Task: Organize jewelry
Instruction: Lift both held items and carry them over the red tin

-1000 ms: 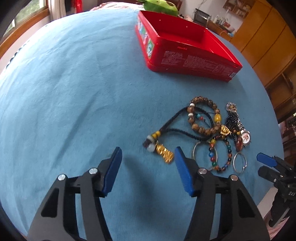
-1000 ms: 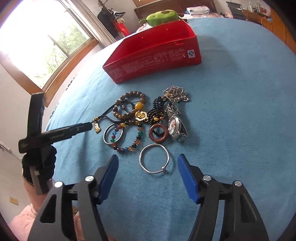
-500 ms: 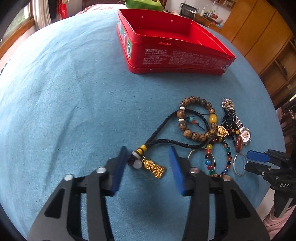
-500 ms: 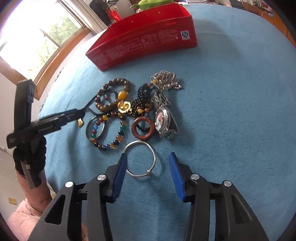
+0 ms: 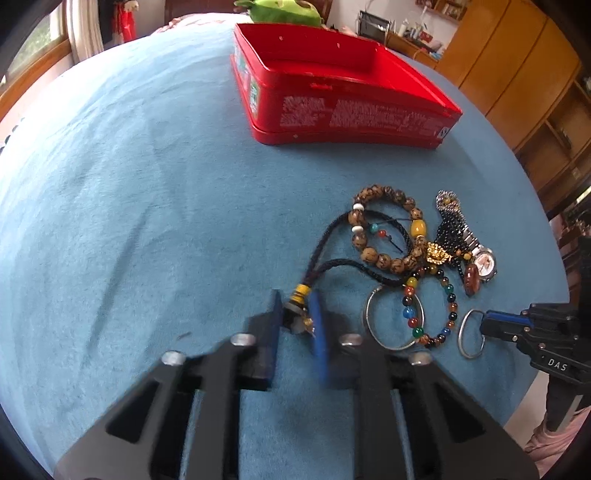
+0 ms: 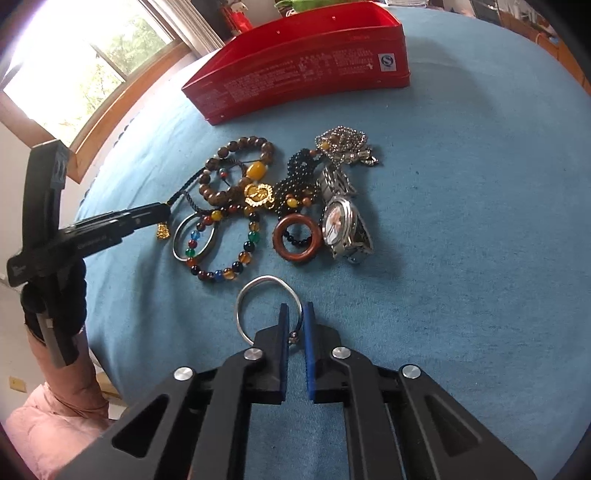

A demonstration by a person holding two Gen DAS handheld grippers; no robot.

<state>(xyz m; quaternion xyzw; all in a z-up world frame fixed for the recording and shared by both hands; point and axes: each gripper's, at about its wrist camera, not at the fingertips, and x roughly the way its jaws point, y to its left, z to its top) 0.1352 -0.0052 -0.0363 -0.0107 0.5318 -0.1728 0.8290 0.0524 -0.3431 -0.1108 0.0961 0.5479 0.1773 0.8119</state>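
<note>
Between my left gripper's [image 5: 297, 314] pads, clenched where a second ago they gaped, sits the gold pendant [image 5: 306, 325] of the black cord necklace [image 5: 332, 236]. My right gripper [image 6: 295, 321] has likewise closed, pinching the silver bangle [image 6: 266, 284]. At twelve o'clock lies the jewelry heap, beyond it the red tin [image 5: 343, 92]. Only the right view shows my gloved hand [image 6: 55, 299].

Green plush toy [image 5: 280, 9] beyond the blue tablecloth [image 5: 129, 166], wooden cabinets [image 5: 517, 66] right, bright window [image 6: 85, 66] left
</note>
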